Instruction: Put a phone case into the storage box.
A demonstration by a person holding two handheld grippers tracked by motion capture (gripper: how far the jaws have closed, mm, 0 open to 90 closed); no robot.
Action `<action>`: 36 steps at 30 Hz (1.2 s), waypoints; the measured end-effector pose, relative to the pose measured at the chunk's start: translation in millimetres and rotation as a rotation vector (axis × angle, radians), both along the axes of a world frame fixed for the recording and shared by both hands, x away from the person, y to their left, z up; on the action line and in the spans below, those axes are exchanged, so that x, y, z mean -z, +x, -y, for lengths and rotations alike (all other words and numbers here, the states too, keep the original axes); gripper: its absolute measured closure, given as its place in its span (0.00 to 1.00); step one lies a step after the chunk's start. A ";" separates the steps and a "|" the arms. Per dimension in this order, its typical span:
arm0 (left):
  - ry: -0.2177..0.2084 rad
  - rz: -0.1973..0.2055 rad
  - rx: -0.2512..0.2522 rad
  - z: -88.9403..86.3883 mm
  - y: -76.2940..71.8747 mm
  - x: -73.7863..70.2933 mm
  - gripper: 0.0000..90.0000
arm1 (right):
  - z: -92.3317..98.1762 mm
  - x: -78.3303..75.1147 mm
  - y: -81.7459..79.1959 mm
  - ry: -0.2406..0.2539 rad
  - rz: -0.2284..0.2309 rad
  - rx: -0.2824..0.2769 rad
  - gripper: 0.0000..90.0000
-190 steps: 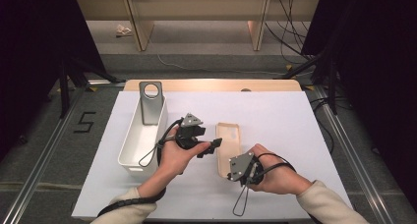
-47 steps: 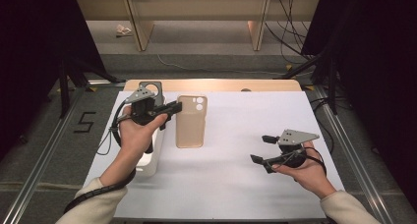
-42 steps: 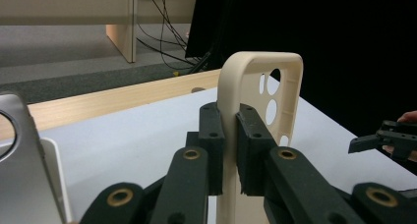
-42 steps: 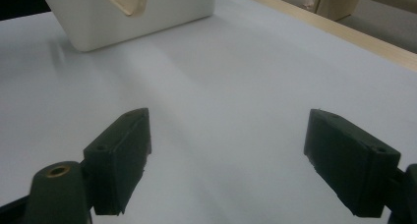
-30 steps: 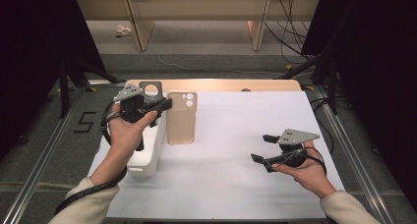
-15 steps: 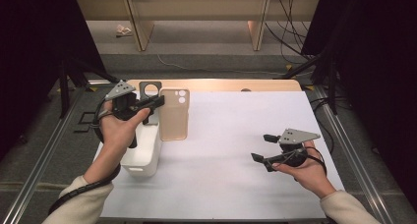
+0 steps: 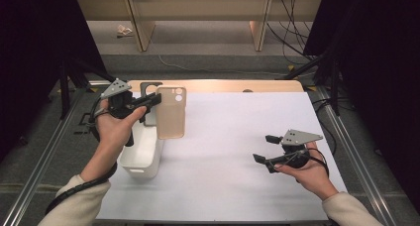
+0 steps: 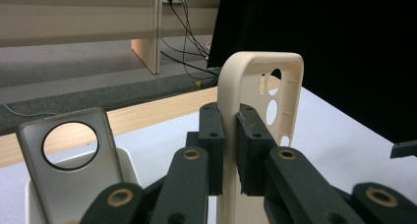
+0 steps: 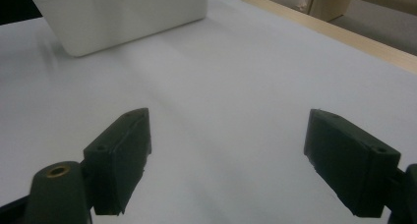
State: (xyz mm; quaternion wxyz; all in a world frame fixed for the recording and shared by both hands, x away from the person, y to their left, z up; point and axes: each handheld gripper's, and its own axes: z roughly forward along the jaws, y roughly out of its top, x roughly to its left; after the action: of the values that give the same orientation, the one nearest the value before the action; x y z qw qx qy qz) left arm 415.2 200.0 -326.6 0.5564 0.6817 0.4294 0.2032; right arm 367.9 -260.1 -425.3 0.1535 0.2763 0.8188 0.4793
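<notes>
Left gripper [image 7: 148, 101] clamped on beige case's [image 7: 171, 112] side edge, held upright beyond the jaws, beside the bin [image 7: 141, 151], likely for dropping in next to grey case [image 8: 74, 157]; right gripper [image 7: 266, 149] wide open, empty, idle.

Beige phone case [image 7: 171, 113] upright above white bin [image 7: 141, 155]

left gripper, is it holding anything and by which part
Yes. The left gripper is shut on the beige phone case, pinching one long side wall between its pads, below the end with the camera cutouts. The case hangs upright.
</notes>
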 end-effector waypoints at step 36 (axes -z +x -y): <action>0.003 -0.003 -0.048 -31.1 19.1 2.6 0.92 | 0.0 1.1 0.0 -0.001 -0.006 0.004 0.21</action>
State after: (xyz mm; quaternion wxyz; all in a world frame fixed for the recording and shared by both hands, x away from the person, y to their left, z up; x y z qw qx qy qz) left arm 434.3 231.0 -329.3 0.5498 0.6722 0.4463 0.2160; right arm 368.0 -260.1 -426.4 0.1524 0.2794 0.8189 0.4777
